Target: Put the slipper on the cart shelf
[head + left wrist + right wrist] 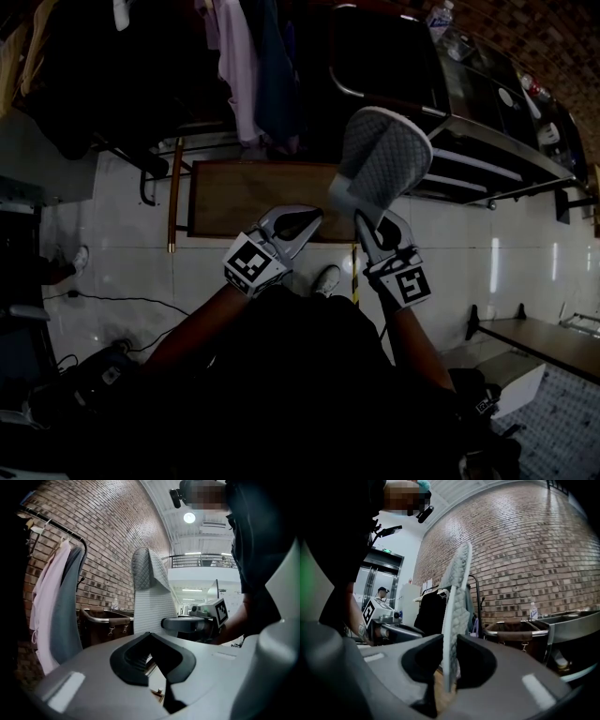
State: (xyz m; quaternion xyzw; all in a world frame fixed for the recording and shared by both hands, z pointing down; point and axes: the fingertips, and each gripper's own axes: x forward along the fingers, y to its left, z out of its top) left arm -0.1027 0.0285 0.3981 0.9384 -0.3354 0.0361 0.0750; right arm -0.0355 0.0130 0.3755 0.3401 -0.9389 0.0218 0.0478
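A grey quilted slipper [384, 164] stands upright, heel end down, pinched by its sole between the jaws of my right gripper [361, 208]. In the right gripper view the slipper [457, 597] rises edge-on from the right gripper [450, 641], pads pressed on both sides. My left gripper [305, 217] hangs beside it to the left, shut, with nothing in it; in its own view the left gripper [149, 637] faces the slipper [152, 597]. The metal cart [487, 141] with its shelves stands ahead at the upper right, apart from the slipper.
A clothes rail with hanging garments [244, 66] fills the upper left. A low wooden board [253, 192] lies on the tiled floor below the grippers. A brown bin [513, 629] sits by the cart, with a bottle [441, 17] on top. A bench [534, 337] stands at lower right.
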